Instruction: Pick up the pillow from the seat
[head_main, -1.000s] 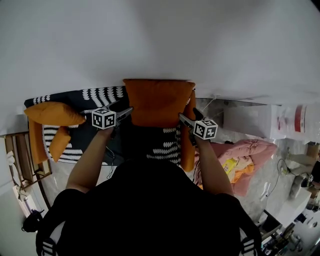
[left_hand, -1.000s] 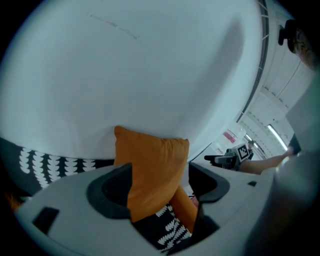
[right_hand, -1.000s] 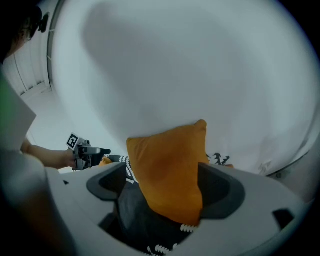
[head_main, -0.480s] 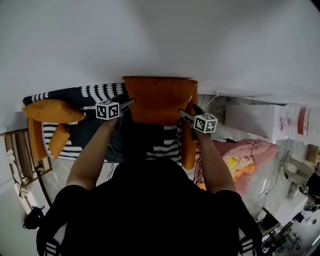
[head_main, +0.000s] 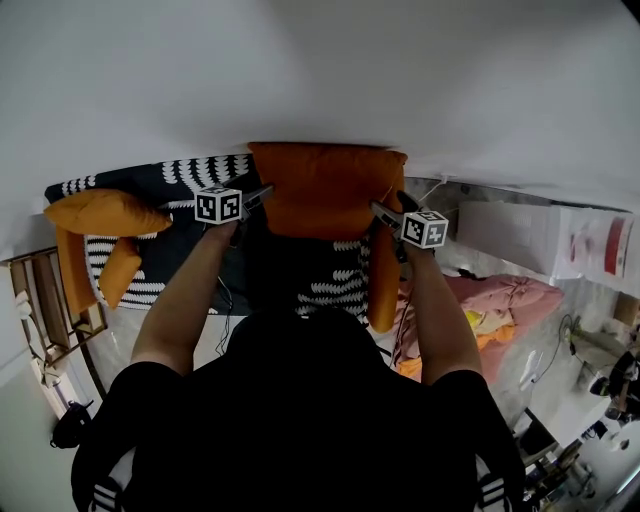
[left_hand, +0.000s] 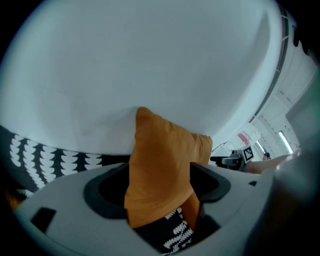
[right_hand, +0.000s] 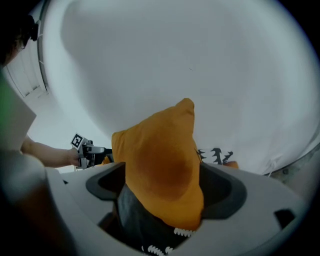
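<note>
An orange pillow (head_main: 325, 190) is held upright between my two grippers, close to the white wall above the black-and-white patterned seat (head_main: 150, 190). My left gripper (head_main: 262, 195) grips its left edge and my right gripper (head_main: 385, 210) its right edge. In the left gripper view the pillow (left_hand: 160, 165) fills the gap between the jaws of the left gripper (left_hand: 157, 187). In the right gripper view a corner of the pillow (right_hand: 160, 170) sits between the jaws of the right gripper (right_hand: 162, 187). Both pairs of jaws are opening, and the fabric still touches both sides.
Two more orange cushions (head_main: 105, 215) (head_main: 118, 270) lie at the seat's left end. A long orange cushion (head_main: 380, 290) hangs at its right end. A pink blanket (head_main: 500, 300) and white boxes (head_main: 520, 235) are on the right, a wooden rack (head_main: 45, 310) on the left.
Both grippers have carried the pillow farther from me toward the wall and slightly to the right. The grip on both edges looks the same.
</note>
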